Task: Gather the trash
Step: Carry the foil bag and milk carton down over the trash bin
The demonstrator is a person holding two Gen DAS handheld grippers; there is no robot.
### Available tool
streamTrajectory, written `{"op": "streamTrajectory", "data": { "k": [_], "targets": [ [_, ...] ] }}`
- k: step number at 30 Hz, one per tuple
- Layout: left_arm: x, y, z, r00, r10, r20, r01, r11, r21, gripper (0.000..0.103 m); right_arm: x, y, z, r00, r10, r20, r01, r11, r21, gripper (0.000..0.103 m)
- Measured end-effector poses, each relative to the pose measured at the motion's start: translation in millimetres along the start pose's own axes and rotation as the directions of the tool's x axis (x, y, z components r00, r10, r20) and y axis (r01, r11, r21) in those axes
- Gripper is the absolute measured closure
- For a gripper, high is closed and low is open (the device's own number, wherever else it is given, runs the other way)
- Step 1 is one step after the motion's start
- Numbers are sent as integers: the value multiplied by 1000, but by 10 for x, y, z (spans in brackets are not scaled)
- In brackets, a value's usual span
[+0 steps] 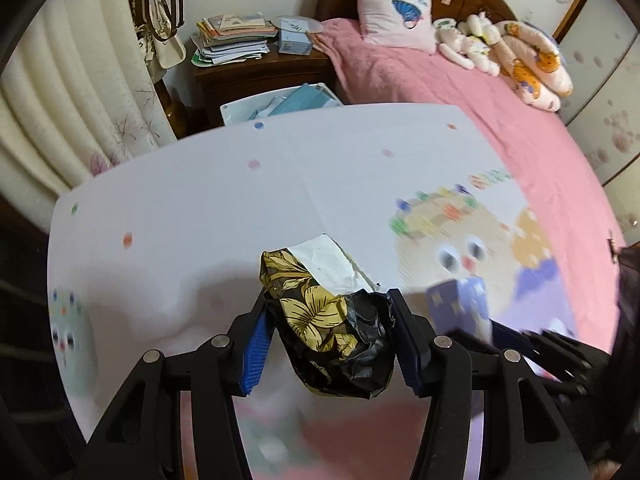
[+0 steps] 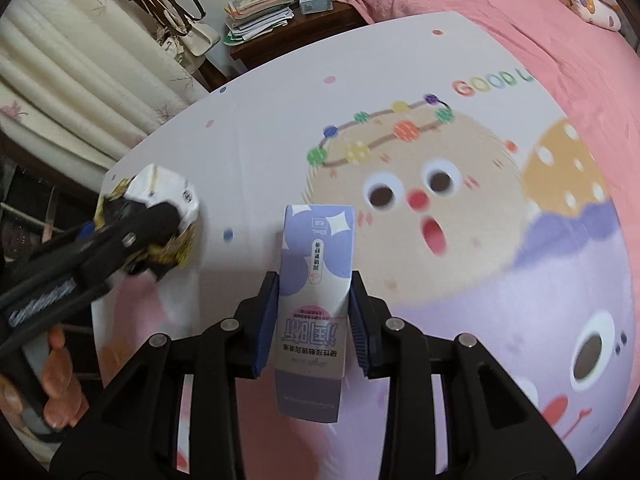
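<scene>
The left gripper (image 1: 326, 326) is clamped on a crumpled wrapper (image 1: 328, 320), black with gold flowers and a white inner face; the wad sits squarely between the two blue-padded fingers (image 1: 254, 354), bulging past their tips toward the camera's far side and sagging a little below them. It is held up off the printed sheet (image 1: 200, 200), a white cloth or mat with coloured dots and cartoon faces that lies over the pink bedspread (image 1: 440, 92). The right gripper (image 2: 314, 320) is closed on a small purple-and-white carton (image 2: 316, 276) with Chinese lettering, pinched at its middle so that one end juts forward beyond the fingertips and the other end hangs back between the finger arms; its pads (image 2: 266, 332) press flat on the carton's two narrow sides. In the right wrist view the left gripper with its wrapper shows at the left, well apart from the carton, and the person's hand (image 2: 52, 392) grips its handle. The carton appears as a blurred purple shape at the lower right of the left wrist view, too smeared to read. Beyond the sheet stand a wooden nightstand (image 1: 256, 76) stacked with books (image 1: 232, 38), and a white bin (image 1: 276, 104) sits just in front of it.
</scene>
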State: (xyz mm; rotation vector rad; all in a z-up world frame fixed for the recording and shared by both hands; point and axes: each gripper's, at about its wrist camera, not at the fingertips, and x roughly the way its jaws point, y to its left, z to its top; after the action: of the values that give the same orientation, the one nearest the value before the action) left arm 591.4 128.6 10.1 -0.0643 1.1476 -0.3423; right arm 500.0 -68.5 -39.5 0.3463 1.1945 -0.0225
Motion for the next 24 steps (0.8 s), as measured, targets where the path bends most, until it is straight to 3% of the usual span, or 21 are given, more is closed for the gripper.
{"op": "streamTrajectory", "data": {
  "k": [10,24],
  "targets": [
    [-1011,-825,-1276,997,26,68,-29,999,40,49,-927,-405,-838,997,53,48,-50,997,-58,73],
    [-1969,-2364,-3360,989,43,140,-47,999,27,49,-2307,-1226,-2484,988,124,96,-97,964,-247,73]
  ]
}}
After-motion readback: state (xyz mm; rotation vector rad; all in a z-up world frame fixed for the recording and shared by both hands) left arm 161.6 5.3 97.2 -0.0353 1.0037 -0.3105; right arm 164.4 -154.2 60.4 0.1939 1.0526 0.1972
